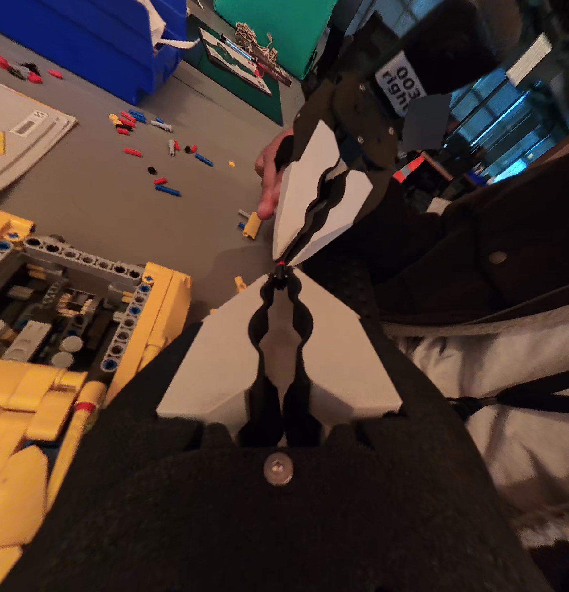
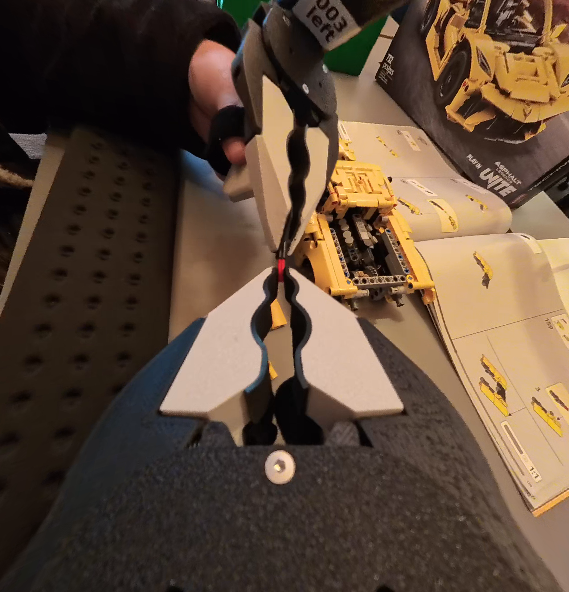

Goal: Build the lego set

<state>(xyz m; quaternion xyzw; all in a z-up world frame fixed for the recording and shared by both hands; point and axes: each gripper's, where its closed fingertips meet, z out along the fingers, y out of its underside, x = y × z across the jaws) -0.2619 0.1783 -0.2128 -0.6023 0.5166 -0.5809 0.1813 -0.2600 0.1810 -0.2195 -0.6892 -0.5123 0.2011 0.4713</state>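
My left gripper (image 1: 280,282) is shut on a small black Lego piece (image 1: 279,278), held above the grey table. My right gripper (image 1: 284,260) comes from above in the left wrist view and is shut on a short red pin (image 1: 280,263). The two pieces meet end to end between the fingertips. In the right wrist view my right gripper (image 2: 280,278) pinches the red pin (image 2: 280,268), and my left gripper (image 2: 285,250) points down at it with the black piece (image 2: 284,254). The part-built yellow car (image 2: 366,246) stands just behind; it also shows in the left wrist view (image 1: 84,320).
Loose red, blue, black and yellow pieces (image 1: 161,150) lie scattered on the table. An open instruction booklet (image 2: 501,352) lies right of the car, with the set's box (image 2: 485,80) behind. A blue bin (image 1: 100,41) and a green box (image 1: 276,28) stand at the back. A perforated grey panel (image 2: 84,288) stands left. The grippers are tip to tip, or close to it.
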